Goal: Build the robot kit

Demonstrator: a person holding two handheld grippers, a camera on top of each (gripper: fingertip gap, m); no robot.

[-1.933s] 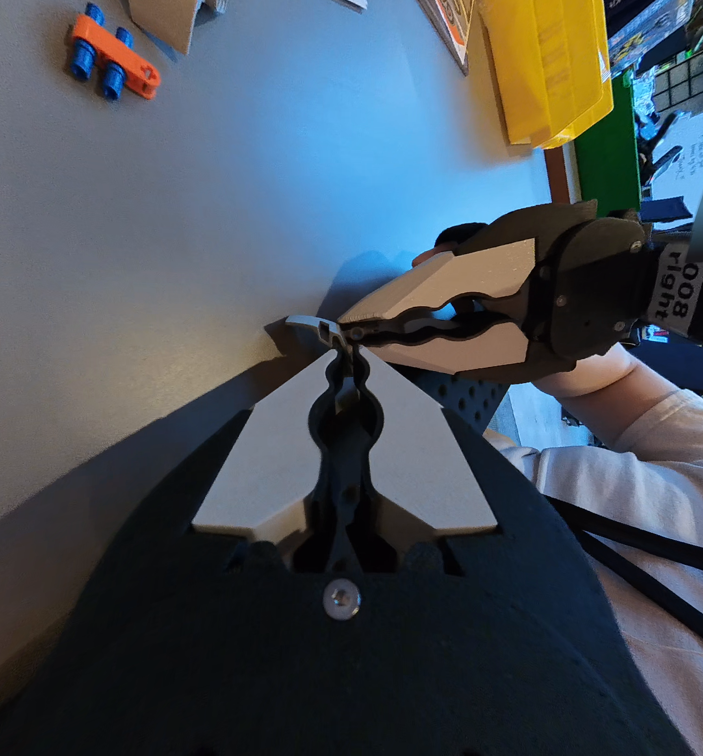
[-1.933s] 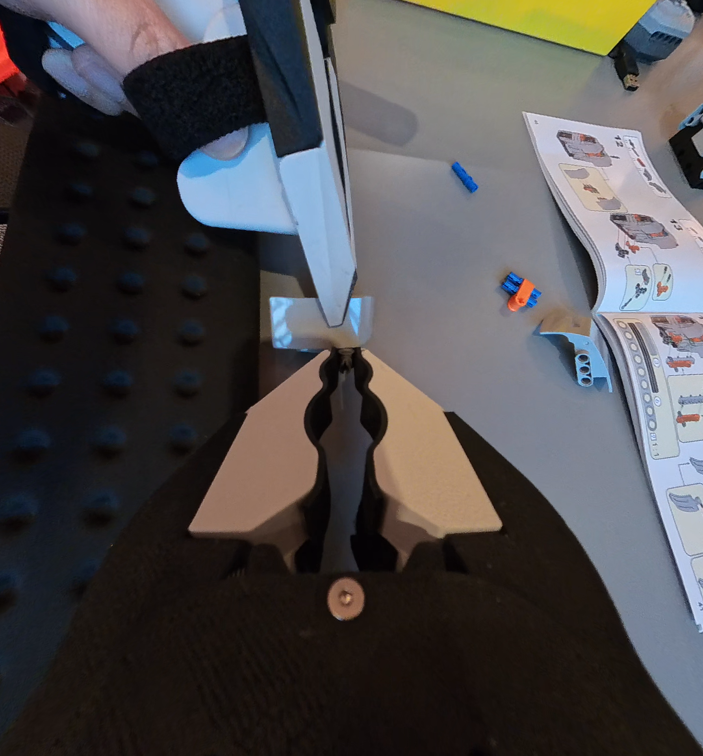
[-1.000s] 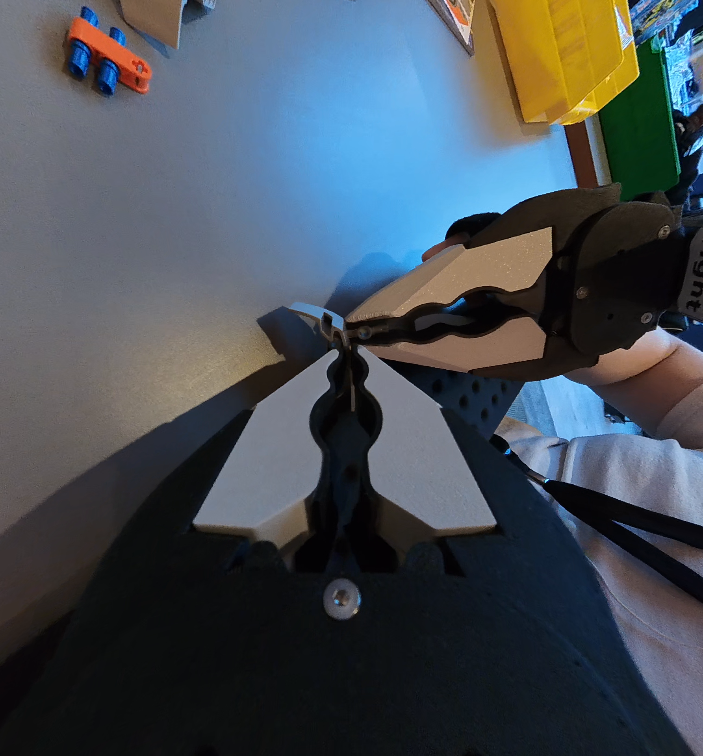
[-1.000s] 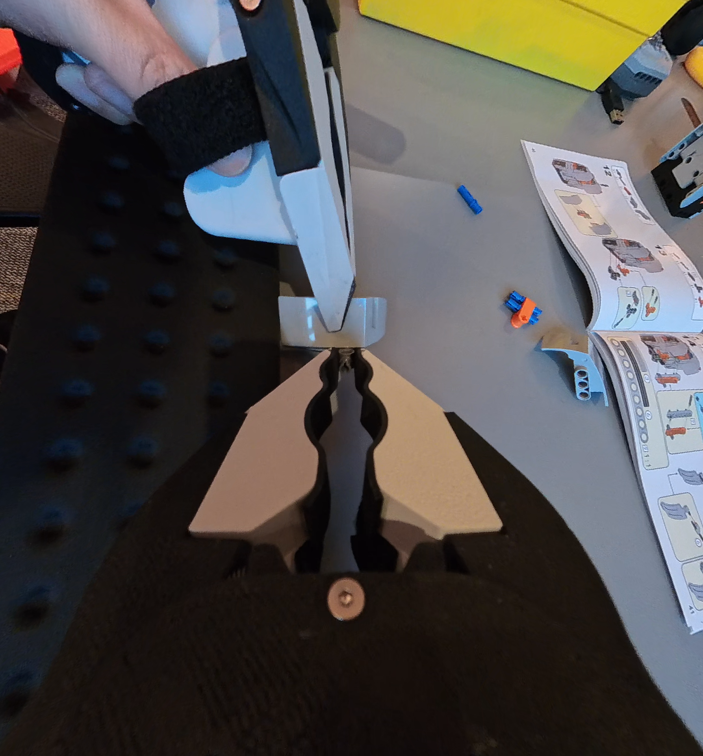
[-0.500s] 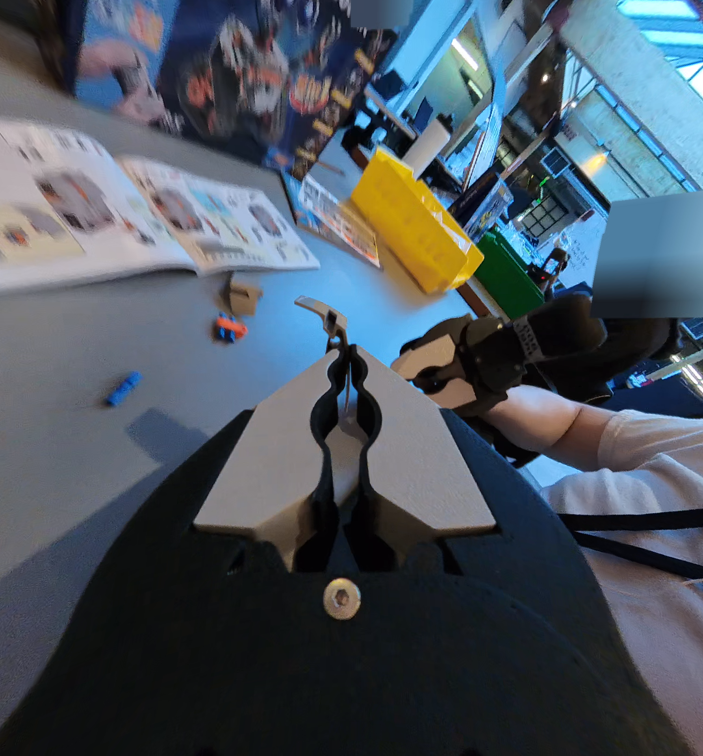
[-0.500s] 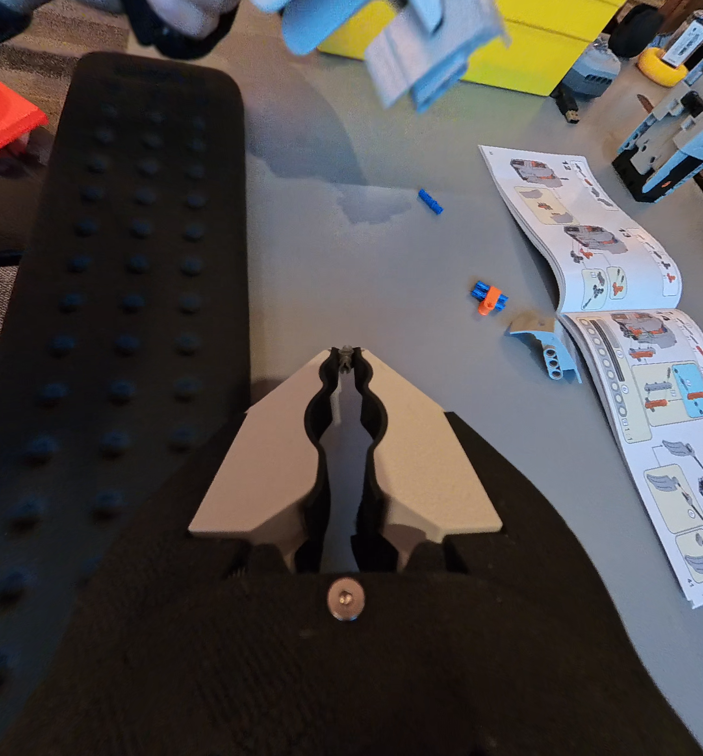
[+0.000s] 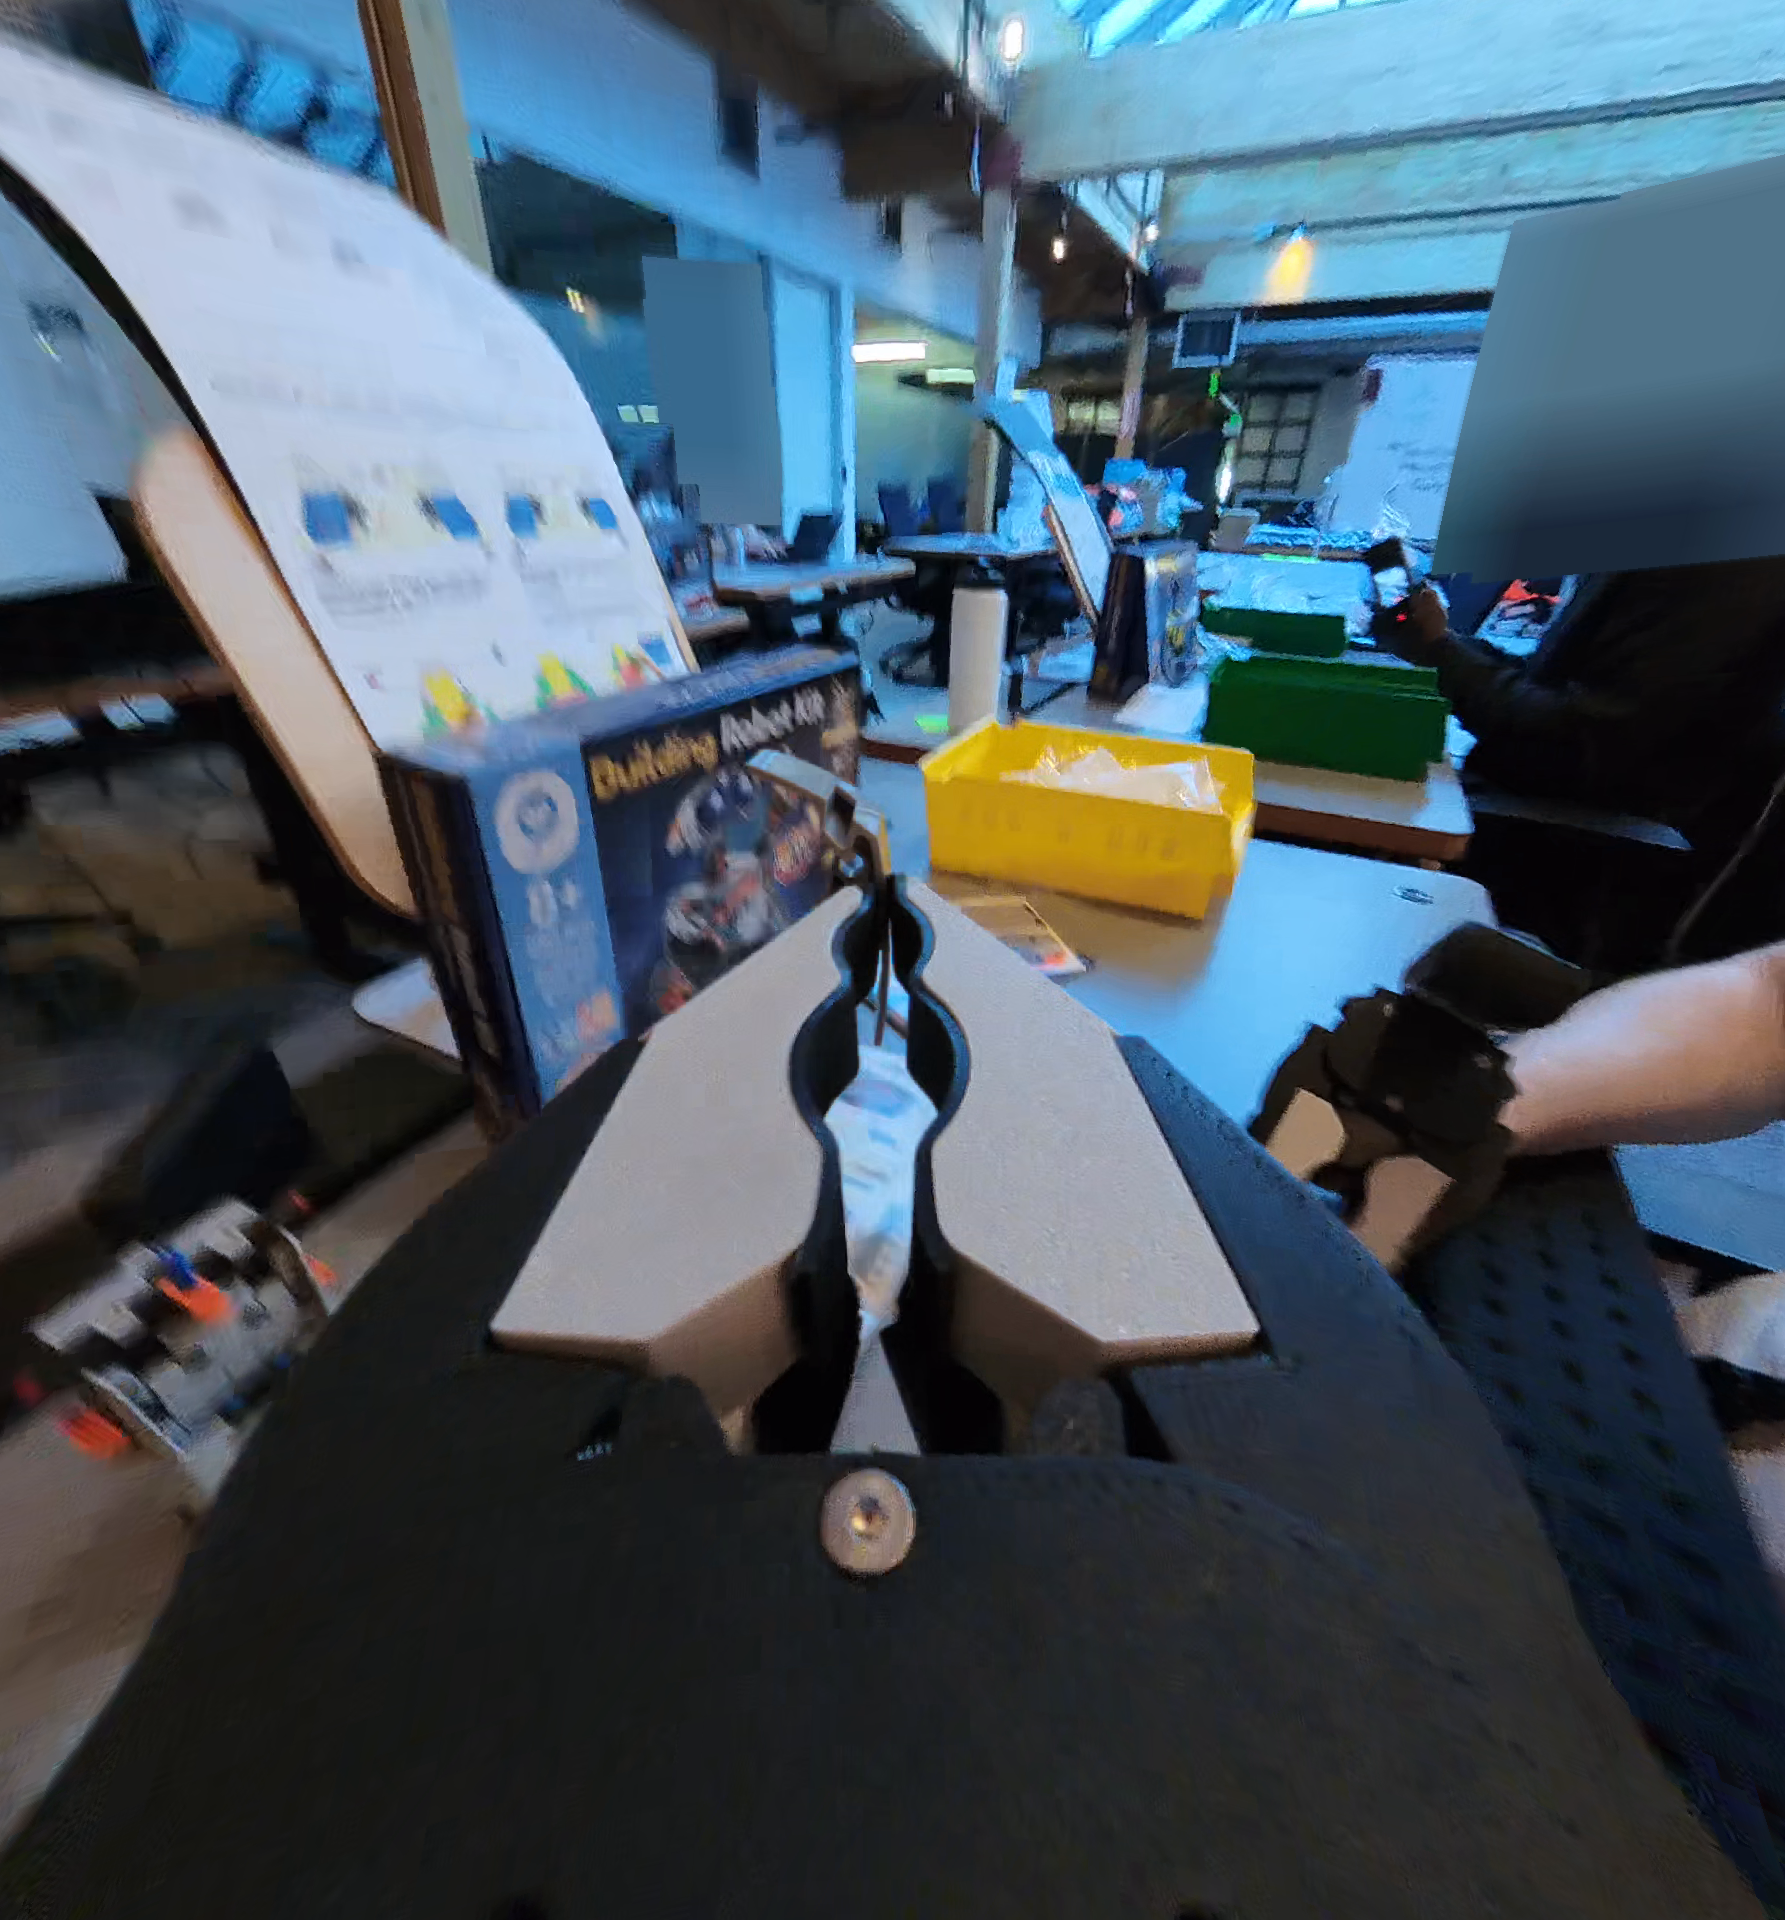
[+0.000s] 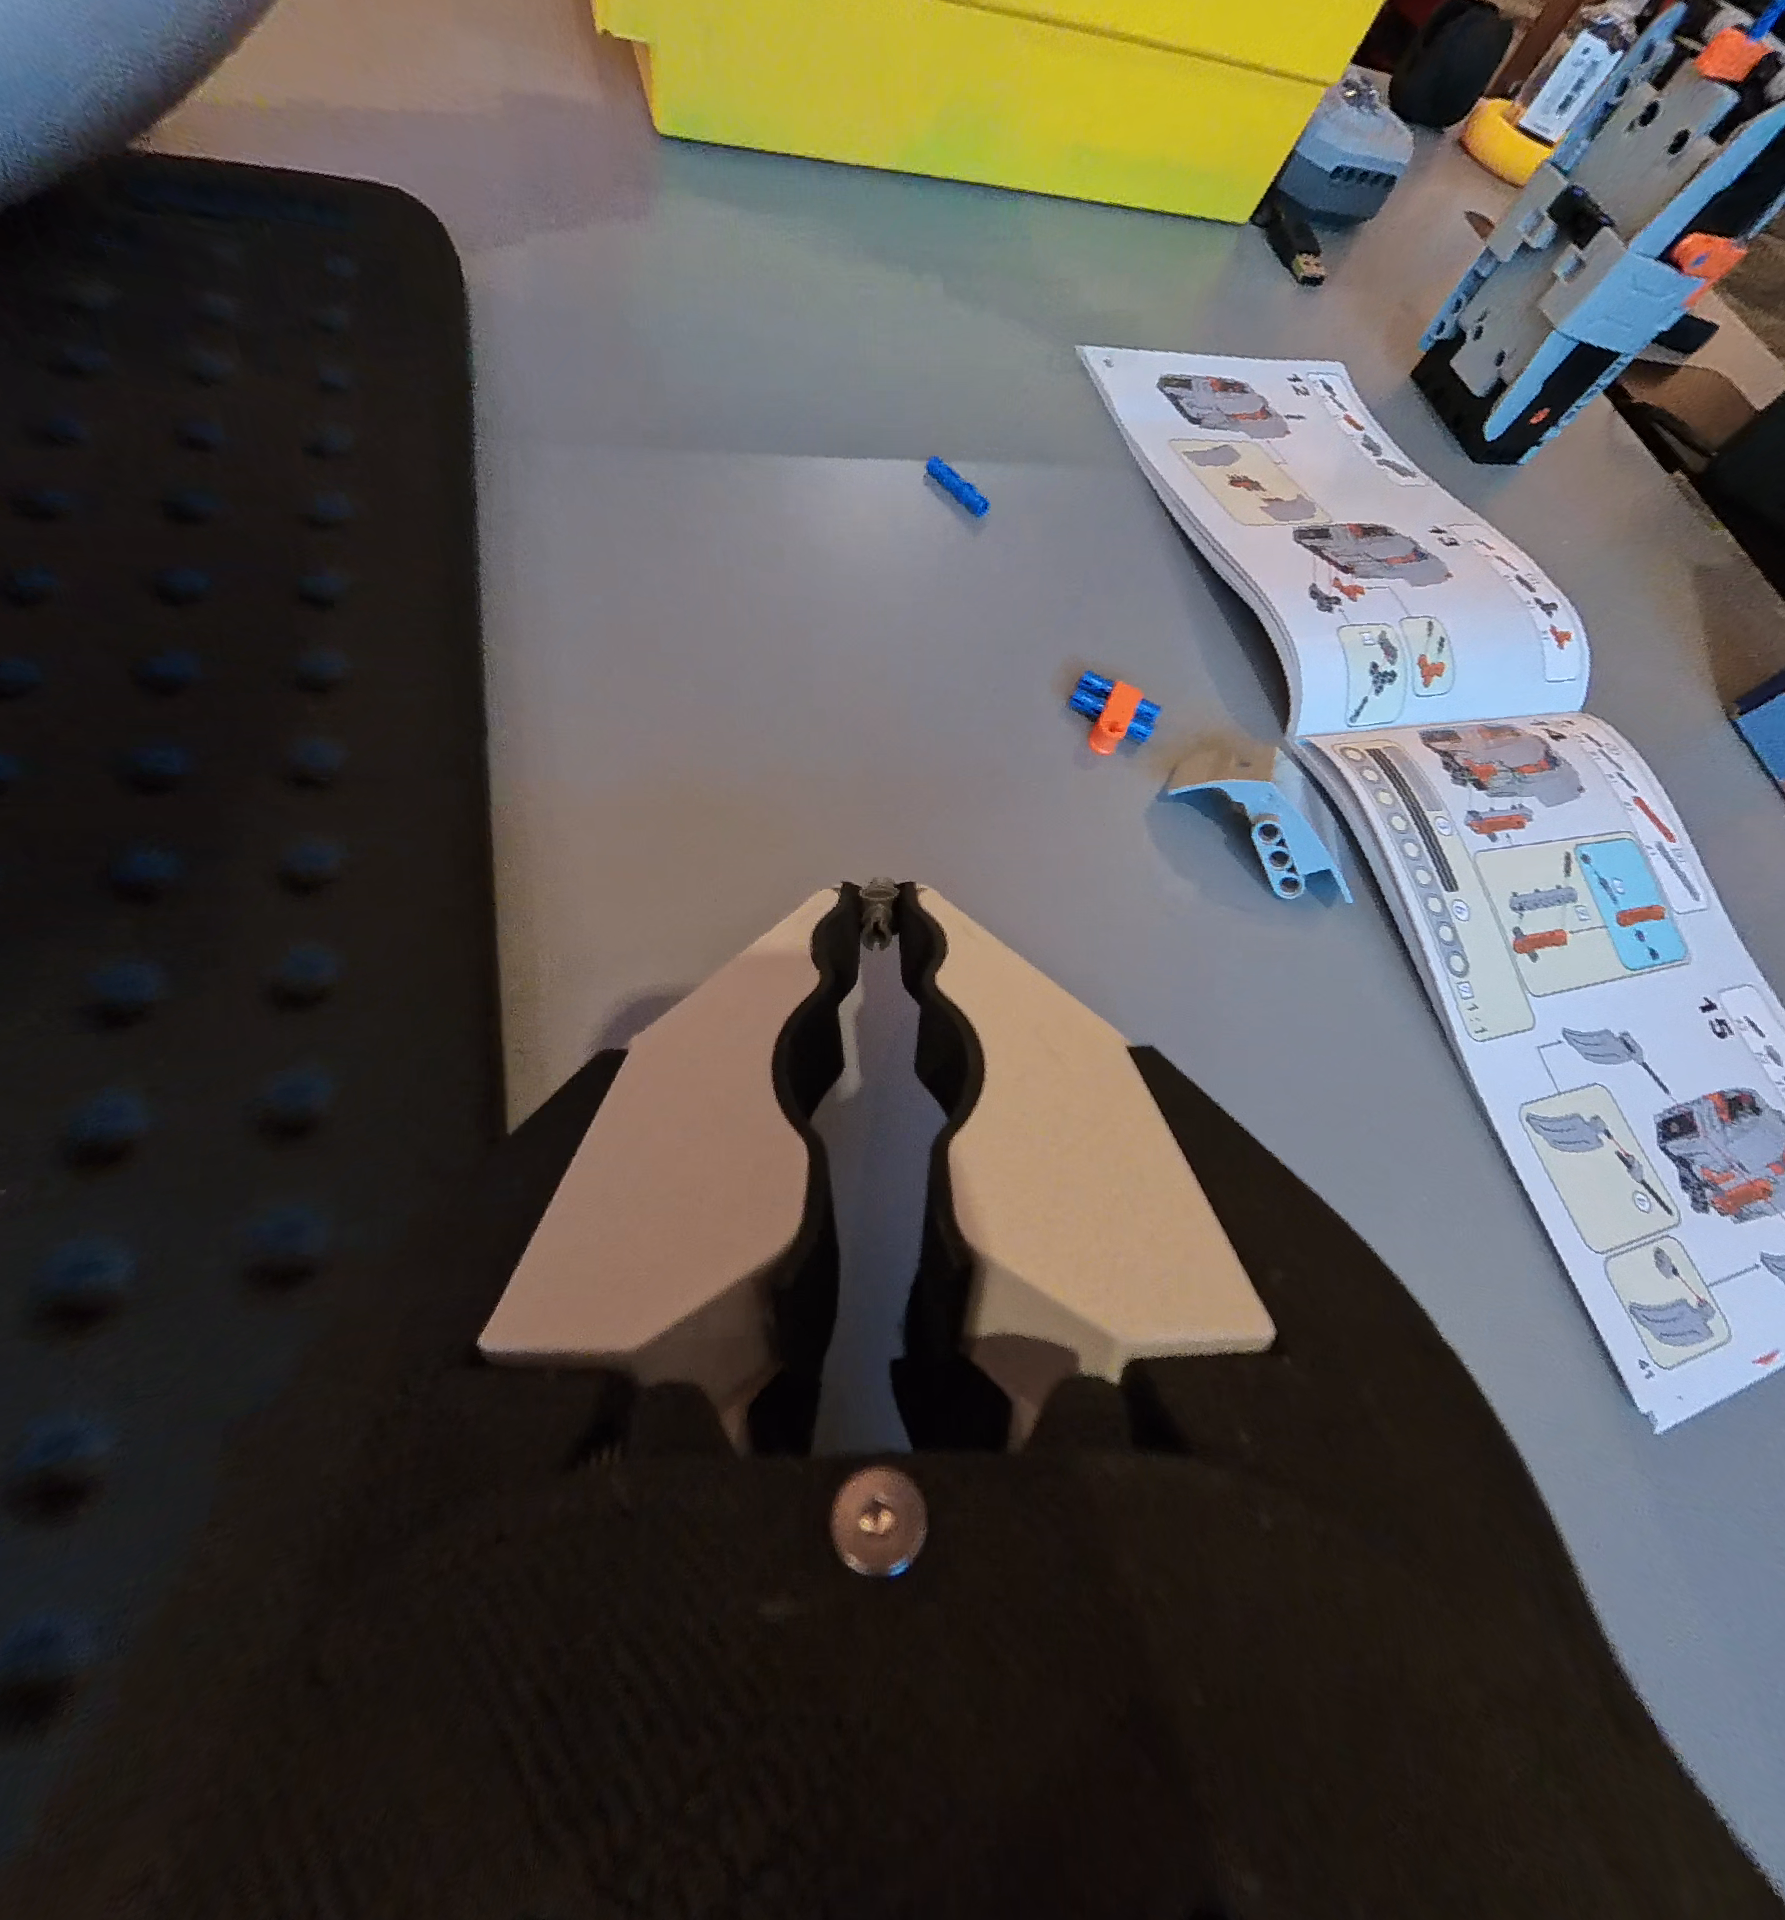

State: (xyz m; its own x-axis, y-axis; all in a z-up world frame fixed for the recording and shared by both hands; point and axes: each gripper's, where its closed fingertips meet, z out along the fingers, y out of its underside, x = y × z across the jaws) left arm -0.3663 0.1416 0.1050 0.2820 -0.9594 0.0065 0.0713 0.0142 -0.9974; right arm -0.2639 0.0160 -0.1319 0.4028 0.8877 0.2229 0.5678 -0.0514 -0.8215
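Left wrist view: we see the left gripper (image 7: 875, 883) raised in the air, its tan, matte, wavy-edged fingers pinched together on a thin grey curved panel piece (image 7: 815, 795), which sticks up past the tips. Behind it stand a glossy blue cardboard box (image 7: 649, 883) and a yellow plastic bin (image 7: 1075, 831) with ribbed walls on the grey table (image 7: 1283, 956). The right gripper (image 7: 1387, 1101) shows blurred at the right, near a black studded mat (image 7: 1594, 1403).

Right wrist view: we see the right gripper (image 8: 877, 899) closed on a small grey pin (image 8: 877, 914) at its tips, above the smooth table. The black studded mat (image 8: 192, 727) borders the left side with a rounded corner. To the right lie a blue pin (image 8: 956, 486), an orange connector with blue pins (image 8: 1114, 715), a light blue curved piece (image 8: 1262, 821) and an open paper booklet (image 8: 1490, 831) with curled pages. Bare table lies ahead of the tips as far as the yellow bin (image 8: 971, 94).
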